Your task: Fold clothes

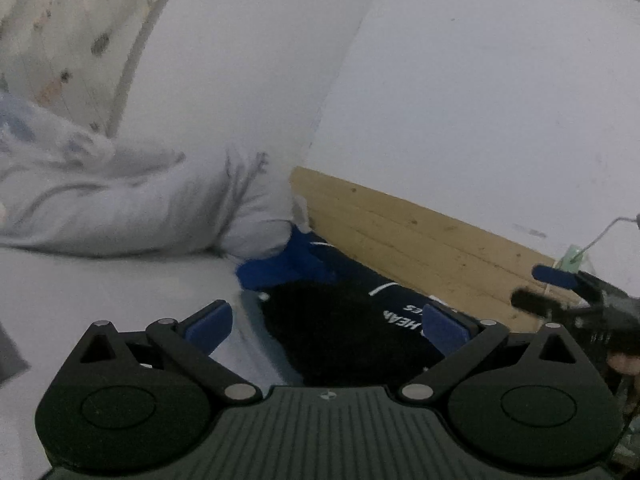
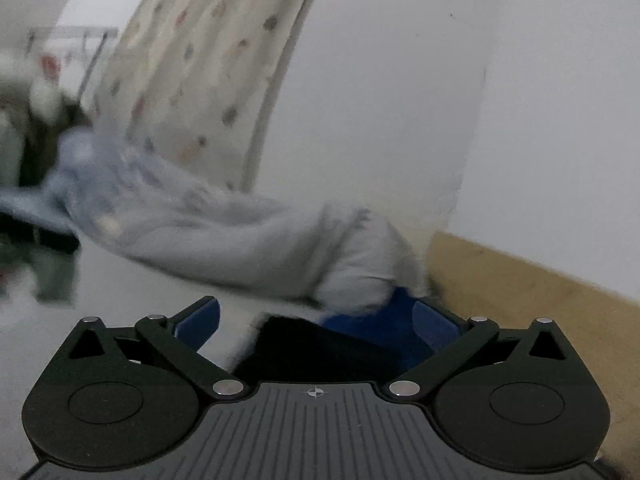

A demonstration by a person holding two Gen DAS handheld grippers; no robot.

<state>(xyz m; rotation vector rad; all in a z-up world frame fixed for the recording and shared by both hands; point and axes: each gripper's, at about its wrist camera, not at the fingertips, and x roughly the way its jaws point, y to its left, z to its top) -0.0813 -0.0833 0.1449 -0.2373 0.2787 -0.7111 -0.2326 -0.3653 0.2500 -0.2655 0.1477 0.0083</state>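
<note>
A dark navy and black garment [image 1: 340, 320] with white lettering lies on the white bed sheet [image 1: 100, 300], against a bright blue piece of cloth [image 1: 288, 264]. My left gripper [image 1: 326, 330] is open above it, its blue pads wide apart and holding nothing. At the right edge of the left wrist view, the right gripper [image 1: 540, 288] shows from the side, with a person's finger behind it. In the blurred right wrist view, my right gripper [image 2: 316, 328] is open too, over the same dark garment [image 2: 320, 352] and blue cloth [image 2: 380, 320], clear of both.
A rumpled pale grey duvet [image 1: 120, 200] is heaped behind the garment, along the wall. A wooden board [image 1: 420, 240] runs along the bed's right side below the white wall. A spotted curtain [image 2: 200, 60] hangs at the back left. Dim furniture fills the far left [image 2: 24, 140].
</note>
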